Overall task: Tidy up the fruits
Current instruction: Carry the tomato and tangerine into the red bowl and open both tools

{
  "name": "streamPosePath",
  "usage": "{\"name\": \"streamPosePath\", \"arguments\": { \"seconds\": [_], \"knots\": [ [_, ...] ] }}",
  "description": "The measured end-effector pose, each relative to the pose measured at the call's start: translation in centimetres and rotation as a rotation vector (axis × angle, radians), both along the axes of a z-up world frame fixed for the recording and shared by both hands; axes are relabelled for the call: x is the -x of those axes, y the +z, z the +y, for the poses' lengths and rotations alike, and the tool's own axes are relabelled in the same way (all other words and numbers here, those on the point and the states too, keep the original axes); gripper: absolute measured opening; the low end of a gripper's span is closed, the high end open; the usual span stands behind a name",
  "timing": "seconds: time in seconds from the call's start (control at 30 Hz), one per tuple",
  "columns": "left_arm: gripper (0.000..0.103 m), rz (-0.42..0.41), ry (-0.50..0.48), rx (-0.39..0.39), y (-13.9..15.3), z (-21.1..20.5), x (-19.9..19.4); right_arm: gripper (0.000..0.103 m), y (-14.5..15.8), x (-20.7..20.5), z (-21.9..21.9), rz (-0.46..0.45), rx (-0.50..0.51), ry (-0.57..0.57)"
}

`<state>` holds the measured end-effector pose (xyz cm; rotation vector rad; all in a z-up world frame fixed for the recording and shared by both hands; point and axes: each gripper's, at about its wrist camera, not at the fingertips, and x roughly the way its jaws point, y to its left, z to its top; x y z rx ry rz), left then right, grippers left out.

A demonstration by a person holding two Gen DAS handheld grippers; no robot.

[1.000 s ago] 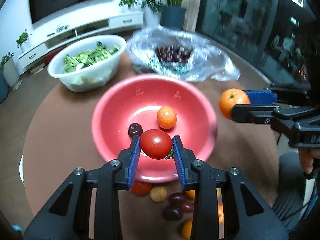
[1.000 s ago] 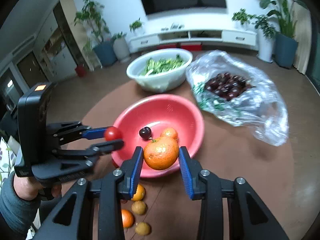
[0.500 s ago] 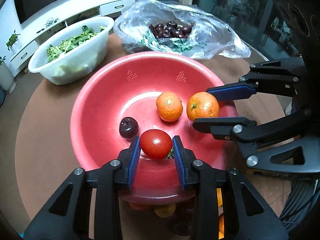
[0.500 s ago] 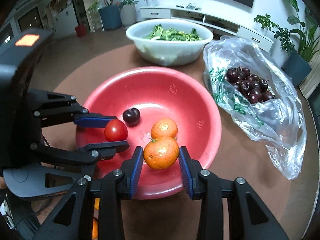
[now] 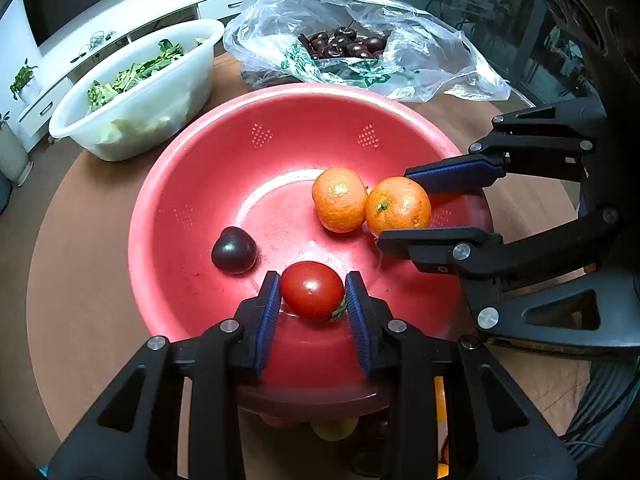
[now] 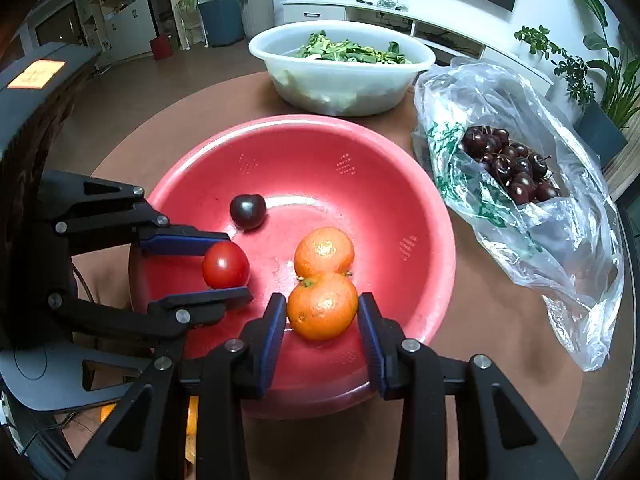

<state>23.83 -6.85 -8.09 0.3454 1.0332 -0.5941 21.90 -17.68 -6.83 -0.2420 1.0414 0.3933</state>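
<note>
A red bowl [image 5: 200, 184] [image 6: 400, 176] stands in the middle of the round brown table. My left gripper [image 5: 312, 300] [image 6: 224, 266] is shut on a red tomato [image 5: 312, 290] [image 6: 225, 265] low inside the bowl at its near side. My right gripper [image 6: 322, 312] [image 5: 400, 210] is shut on an orange [image 6: 322, 306] [image 5: 398, 206] inside the bowl, touching a second orange [image 5: 339, 199] [image 6: 324, 250] that lies on the bottom. A dark plum [image 5: 234, 250] [image 6: 248, 210] also lies in the bowl.
A white bowl of greens [image 5: 136, 92] [image 6: 340, 68] stands beyond the red bowl. A clear plastic bag of cherries [image 5: 348, 46] [image 6: 516, 168] lies beside it. Several loose fruits [image 5: 334, 428] lie on the table, mostly hidden under the red bowl's near rim.
Both grippers have moved down into the red bowl with their fruit. The held orange now touches the orange lying in the bowl. Both stay shut.
</note>
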Motion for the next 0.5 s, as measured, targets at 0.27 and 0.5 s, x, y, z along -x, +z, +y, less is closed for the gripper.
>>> {"name": "streamPosePath", "arguments": {
  "seconds": [0.27, 0.5],
  "knots": [
    [0.036, 0.000, 0.007, 0.014, 0.3, 0.3, 0.0, 0.046, 0.2, -0.1, -0.1, -0.013, 0.004, -0.001],
    [0.060, -0.043, 0.029, 0.057, 2.4, 1.5, 1.2, 0.053, 1.4, 0.3, -0.9, -0.040, -0.020, -0.023]
  ]
}}
